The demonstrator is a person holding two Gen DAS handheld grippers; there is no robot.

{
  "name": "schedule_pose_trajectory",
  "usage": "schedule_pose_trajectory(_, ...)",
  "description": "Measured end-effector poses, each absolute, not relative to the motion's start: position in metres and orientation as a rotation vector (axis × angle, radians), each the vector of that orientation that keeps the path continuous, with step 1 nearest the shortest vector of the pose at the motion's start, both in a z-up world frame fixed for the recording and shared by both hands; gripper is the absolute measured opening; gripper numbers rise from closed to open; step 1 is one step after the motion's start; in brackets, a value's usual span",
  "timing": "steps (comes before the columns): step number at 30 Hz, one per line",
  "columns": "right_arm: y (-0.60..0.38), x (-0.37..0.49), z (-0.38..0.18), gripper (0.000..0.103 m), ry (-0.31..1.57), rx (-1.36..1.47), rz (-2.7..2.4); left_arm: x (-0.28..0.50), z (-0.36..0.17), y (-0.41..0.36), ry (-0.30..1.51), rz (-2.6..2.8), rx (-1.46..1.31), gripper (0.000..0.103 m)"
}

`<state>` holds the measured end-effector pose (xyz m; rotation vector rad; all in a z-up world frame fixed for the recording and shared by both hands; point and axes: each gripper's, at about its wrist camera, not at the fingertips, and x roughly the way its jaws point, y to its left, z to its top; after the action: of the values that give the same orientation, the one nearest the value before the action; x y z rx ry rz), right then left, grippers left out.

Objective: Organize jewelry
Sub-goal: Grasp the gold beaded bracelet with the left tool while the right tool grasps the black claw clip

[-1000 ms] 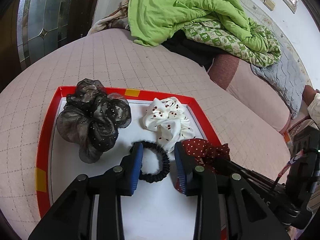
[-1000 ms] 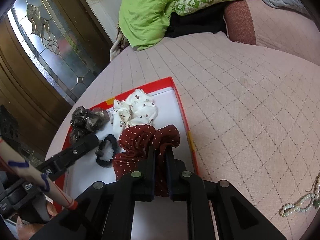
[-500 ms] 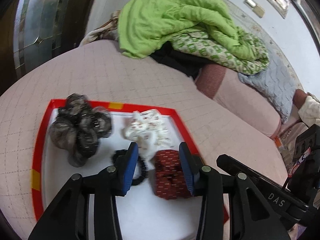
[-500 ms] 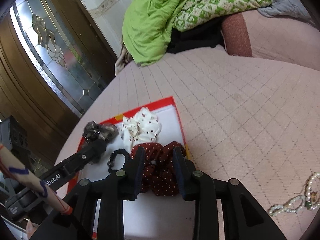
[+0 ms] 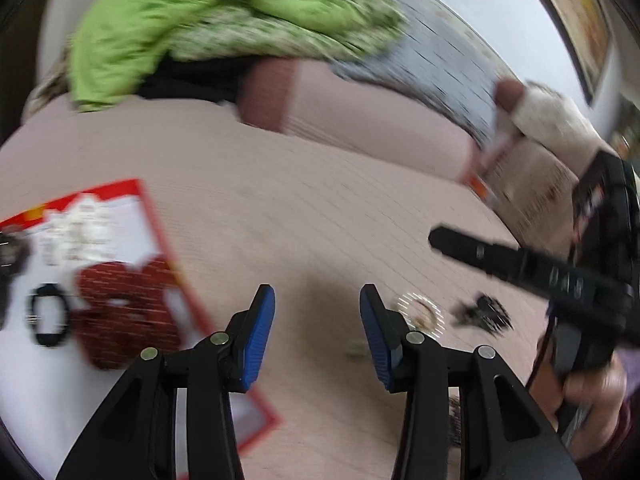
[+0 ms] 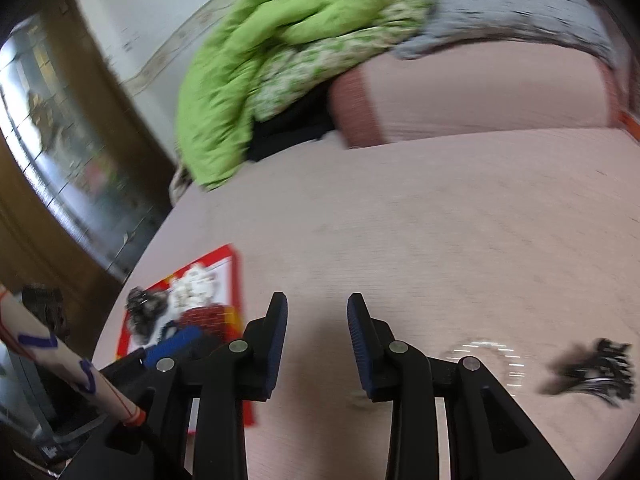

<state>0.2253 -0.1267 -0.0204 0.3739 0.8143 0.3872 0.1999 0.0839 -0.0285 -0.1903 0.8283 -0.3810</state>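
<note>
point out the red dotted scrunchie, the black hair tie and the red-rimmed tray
red dotted scrunchie (image 5: 124,312): left wrist view, middle of the fabric.
black hair tie (image 5: 47,314): left wrist view, its left band.
red-rimmed tray (image 5: 160,220): left wrist view, right rim.

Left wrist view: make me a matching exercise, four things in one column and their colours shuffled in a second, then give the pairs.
Things:
1. blanket
2. spotted scrunchie
3. hair tie
4. tray rim

Colours:
A. black
B. bright red
C. lime green
D. dark red with pale dots

Pairs: 1-C, 2-D, 3-A, 4-B
</note>
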Motion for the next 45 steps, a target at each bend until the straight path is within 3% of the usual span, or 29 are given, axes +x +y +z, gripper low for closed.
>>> schedule_pose_trajectory(4, -0.185, 0.211, -0.026, 0.041, 0.811, 0.393, 0.307, 0.198, -0.043, 0.036, 0.913, -0.52, -0.115, 0.049)
schedule_pose_trajectory(12, -0.278, 0.188, -0.046, 0.042, 0.824, 0.457, 0.151, 0.167, -0.065, -0.029, 1.09, -0.756, -0.073, 0.053)
schedule_pose_trajectory(19, -0.312, 0.179, -0.056, 0.042, 0.828, 0.471, 0.114, 0.121, -0.089, -0.048, 1.147, -0.681, 0.015, 0.056)
schedule_pose_trajectory(27, -0.321, 0.176, -0.056, 0.042, 0.817, 0.497, 0.132, 0.1, -0.09, -0.049, 1.087, -0.609, 0.071, 0.056)
schedule_pose_trajectory(28, -0.321, 0.175, -0.057, 0.042, 0.816, 0.5, 0.134, 0.101, -0.09, -0.054, 1.071, -0.601, 0.101, 0.054)
schedule_pose_trajectory(31, -0.322, 0.174, -0.056, 0.042, 0.812, 0.505, 0.135, 0.122, -0.089, -0.053, 1.019, -0.531, 0.098, 0.037)
schedule_pose_trajectory(36, -0.324, 0.175, -0.057, 0.042, 0.81, 0.516, 0.131, 0.161, -0.074, -0.003, 0.919, -0.301, -0.081, 0.036)
schedule_pose_trajectory(45, -0.325, 0.181, -0.061, 0.044, 0.821, 0.536, 0.136, 0.176, -0.082, 0.016, 0.992, -0.387, -0.247, 0.036)
